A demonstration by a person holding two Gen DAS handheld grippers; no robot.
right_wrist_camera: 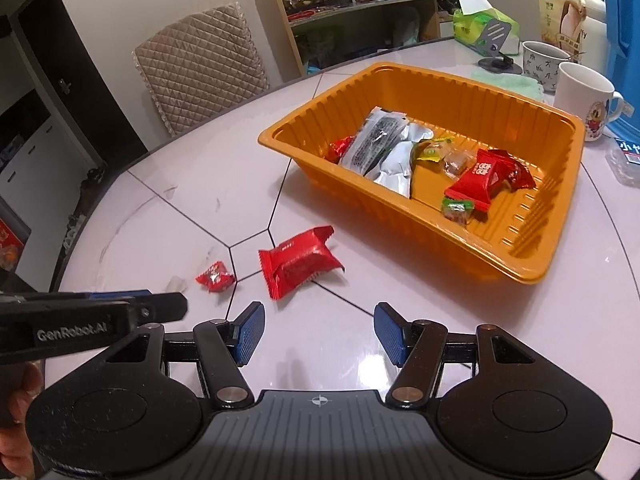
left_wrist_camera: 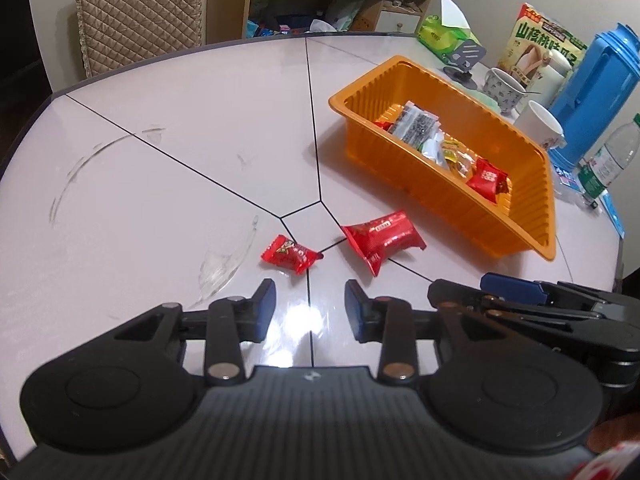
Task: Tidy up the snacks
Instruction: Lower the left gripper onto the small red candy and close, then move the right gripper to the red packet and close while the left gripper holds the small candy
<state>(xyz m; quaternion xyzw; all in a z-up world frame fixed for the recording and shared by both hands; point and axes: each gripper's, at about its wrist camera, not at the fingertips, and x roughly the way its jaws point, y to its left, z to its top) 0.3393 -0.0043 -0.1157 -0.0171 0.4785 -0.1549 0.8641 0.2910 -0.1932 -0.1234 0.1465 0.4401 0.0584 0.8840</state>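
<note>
An orange plastic tray (left_wrist_camera: 532, 216) (right_wrist_camera: 532, 256) stands on the round white table and holds several wrapped snacks. Two red snack packets lie on the table in front of it: a larger one (left_wrist_camera: 382, 238) (right_wrist_camera: 300, 264) and a small one (left_wrist_camera: 290, 254) (right_wrist_camera: 215, 277). My left gripper (left_wrist_camera: 310, 306) is open and empty, just short of both packets. My right gripper (right_wrist_camera: 319, 334) is open and empty, a little nearer than the larger packet. Each gripper shows at the edge of the other's view.
Behind the tray stand two mugs (right_wrist_camera: 580, 92), a blue jug (left_wrist_camera: 596, 88), a water bottle (left_wrist_camera: 612, 156), a snack box (left_wrist_camera: 540, 40), a green tissue pack (right_wrist_camera: 480, 28) and a phone stand (right_wrist_camera: 496, 40). A padded chair (right_wrist_camera: 200, 80) and a shelf (right_wrist_camera: 360, 24) are beyond the table.
</note>
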